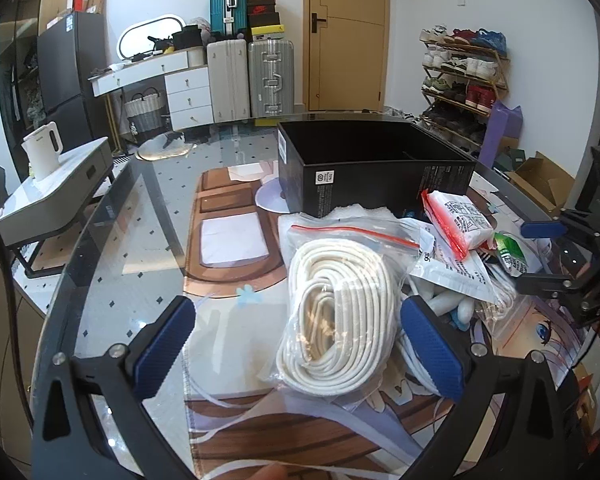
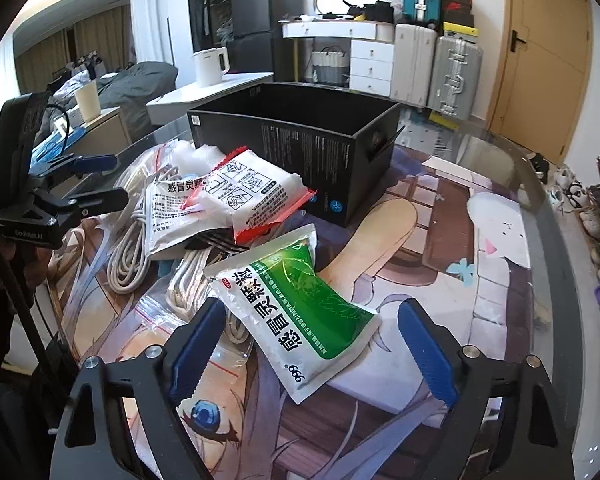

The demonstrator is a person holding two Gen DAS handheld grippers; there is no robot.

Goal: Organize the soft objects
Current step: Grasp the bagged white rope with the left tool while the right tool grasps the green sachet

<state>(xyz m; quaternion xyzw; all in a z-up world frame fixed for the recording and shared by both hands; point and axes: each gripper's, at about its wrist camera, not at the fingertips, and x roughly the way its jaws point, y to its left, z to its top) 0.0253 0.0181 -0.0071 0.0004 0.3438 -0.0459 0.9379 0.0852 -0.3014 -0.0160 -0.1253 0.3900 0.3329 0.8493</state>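
Note:
A clear zip bag with a coil of white rope [image 1: 336, 312] lies on the printed mat between the open fingers of my left gripper [image 1: 300, 344]. A green and white medicine pouch [image 2: 300, 308] lies between the open fingers of my right gripper [image 2: 312, 348]. Behind them is a pile of soft packs: a white pack with red edges [image 1: 458, 218] [image 2: 256, 196], a white printed pouch [image 2: 172, 212] and loose white cord [image 2: 128, 256]. An open black box [image 1: 364, 164] [image 2: 300, 140] stands behind the pile. The right gripper shows in the left wrist view [image 1: 540, 254], the left gripper in the right wrist view [image 2: 96, 180].
The round glass table [image 1: 112, 240] carries a printed anime mat [image 2: 440, 220]. Its edge curves close on the left. A low white side table with a kettle [image 1: 44, 156] stands at left. Suitcases, a dresser, a door and a shoe rack [image 1: 464, 80] are behind.

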